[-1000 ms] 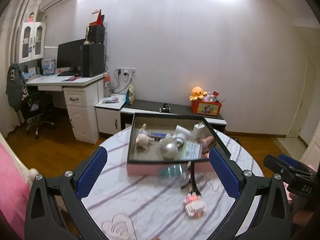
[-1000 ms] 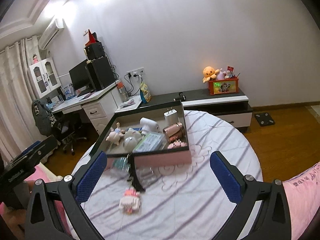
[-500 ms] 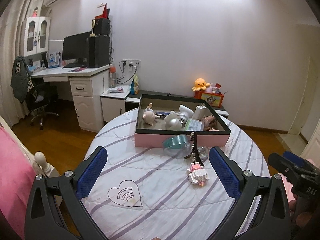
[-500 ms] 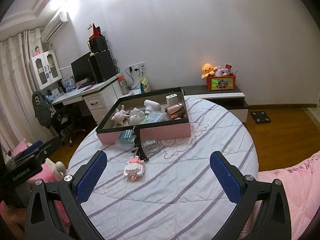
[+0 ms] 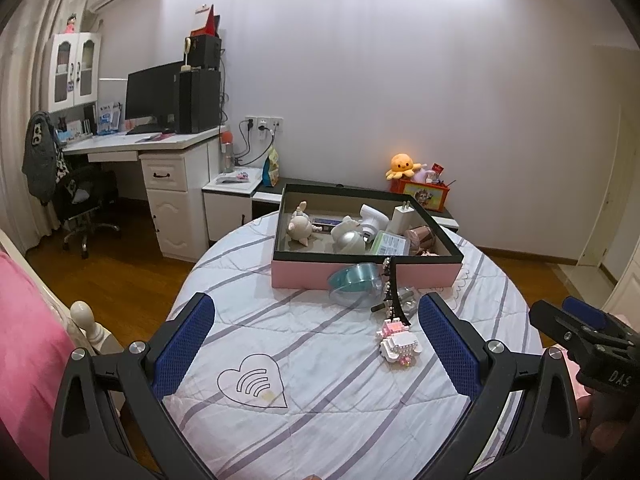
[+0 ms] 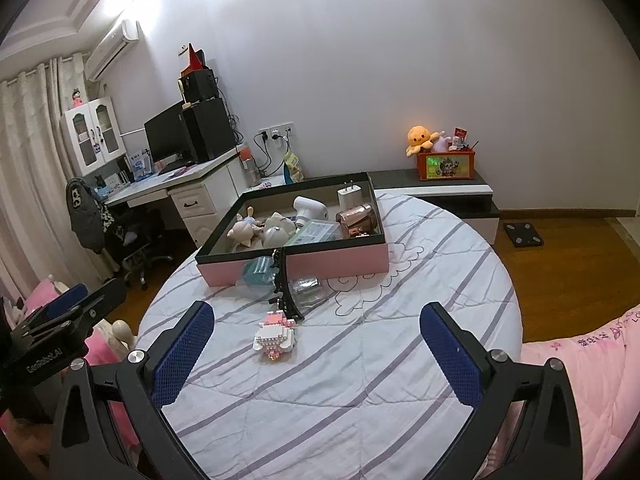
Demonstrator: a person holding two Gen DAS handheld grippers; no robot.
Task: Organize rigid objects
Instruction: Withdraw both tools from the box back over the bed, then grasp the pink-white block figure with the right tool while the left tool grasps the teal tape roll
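Note:
A pink box with a black rim (image 5: 408, 275) (image 6: 340, 259) stands at the far side of the round table and holds several small items. In front of it lie a teal tape roll (image 5: 354, 278) (image 6: 258, 272), a black Eiffel tower model (image 5: 394, 296) (image 6: 285, 286), a clear item (image 6: 306, 289) and a pink-white brick figure (image 5: 398, 342) (image 6: 276, 336). My left gripper (image 5: 316, 344) is open and empty, well short of them. My right gripper (image 6: 316, 350) is open and empty, just behind the brick figure.
The round table wears a striped white quilt (image 5: 320, 380) (image 6: 380, 340). A pink bed (image 5: 24, 344) lies left, pink bedding (image 6: 592, 380) right. A white desk with monitor (image 5: 160, 136), an office chair (image 5: 80, 200) and a low cabinet with toys (image 6: 444, 176) stand behind.
Both grippers have pulled back and risen from the box, so the table and loose items now look farther away. Both stayed open and empty.

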